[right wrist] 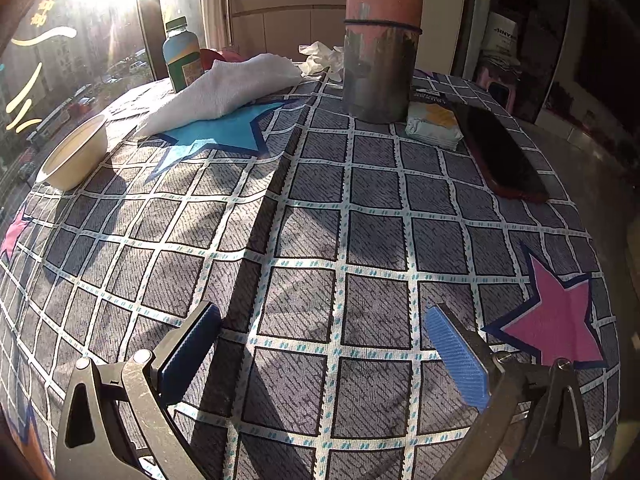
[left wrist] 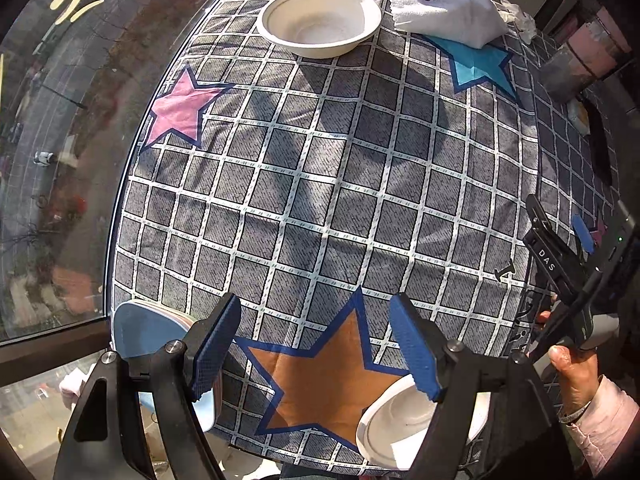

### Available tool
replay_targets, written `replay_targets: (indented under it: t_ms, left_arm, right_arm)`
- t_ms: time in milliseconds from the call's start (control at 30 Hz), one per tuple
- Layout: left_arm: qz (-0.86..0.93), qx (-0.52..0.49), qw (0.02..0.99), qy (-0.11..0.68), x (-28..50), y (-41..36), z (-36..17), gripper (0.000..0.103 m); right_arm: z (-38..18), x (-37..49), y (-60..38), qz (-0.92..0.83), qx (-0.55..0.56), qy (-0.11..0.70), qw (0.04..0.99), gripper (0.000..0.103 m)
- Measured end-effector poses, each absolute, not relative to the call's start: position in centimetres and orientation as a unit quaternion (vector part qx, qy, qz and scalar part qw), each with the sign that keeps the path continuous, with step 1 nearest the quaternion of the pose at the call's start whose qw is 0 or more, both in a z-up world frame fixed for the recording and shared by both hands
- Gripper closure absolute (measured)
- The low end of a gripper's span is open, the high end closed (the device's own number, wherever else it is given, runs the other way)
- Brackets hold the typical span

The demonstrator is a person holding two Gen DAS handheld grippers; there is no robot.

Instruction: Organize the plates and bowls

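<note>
A white paper bowl (left wrist: 319,20) stands at the far side of the checked tablecloth; it also shows at the left in the right wrist view (right wrist: 74,154). A second white bowl (left wrist: 396,428) sits at the near table edge, partly under my left gripper's right finger. A stack of plates, blue on top (left wrist: 148,336), lies at the near left corner behind the left finger. My left gripper (left wrist: 316,344) is open and empty above the orange star. My right gripper (right wrist: 320,352) is open and empty over the cloth; it also shows at the right in the left wrist view (left wrist: 560,240).
A folded white towel (right wrist: 224,88) lies on the blue star by a green bottle (right wrist: 182,56). A pink and grey cylinder (right wrist: 380,40), a tissue pack (right wrist: 434,124) and a dark phone (right wrist: 500,152) stand at the far right. A window runs along the table's left edge (left wrist: 116,208).
</note>
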State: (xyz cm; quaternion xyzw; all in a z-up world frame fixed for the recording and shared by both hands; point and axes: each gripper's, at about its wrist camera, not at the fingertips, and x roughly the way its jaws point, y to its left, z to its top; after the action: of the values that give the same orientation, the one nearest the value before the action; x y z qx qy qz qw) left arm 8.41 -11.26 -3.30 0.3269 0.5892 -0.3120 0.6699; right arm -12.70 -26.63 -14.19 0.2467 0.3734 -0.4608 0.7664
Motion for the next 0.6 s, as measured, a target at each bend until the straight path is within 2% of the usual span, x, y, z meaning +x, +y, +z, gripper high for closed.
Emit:
replay_targets:
  t_ms: [133, 267, 467, 600]
  left_arm:
    - [-0.323, 0.305, 0.684, 0.579, 12.3, -12.8, -2.5, 0.023]
    - [-0.336, 0.293, 0.708, 0.548, 16.4, -14.7, -0.9, 0.023]
    - [-0.339, 0.275, 0.729, 0.527, 22.0, -18.7, -0.6, 0.023]
    - [-0.33, 0.282, 0.738, 0.517, 24.8, -21.8, -2.1, 0.023]
  right_arm:
    - [-14.0, -12.4, -27.0, -0.457, 0.25, 0.389, 0.76, 0.0]
    - [-13.0, -10.4, -29.5, -0.376, 0.301, 0.512, 0.712, 0.0]
    - [-5.9, -3.8, -32.1, -0.293, 0.317, 0.522, 0.735, 0.0]
    - [-4.3, 2.6, -34.4, -0.253, 0.364, 0.512, 0.736, 0.0]
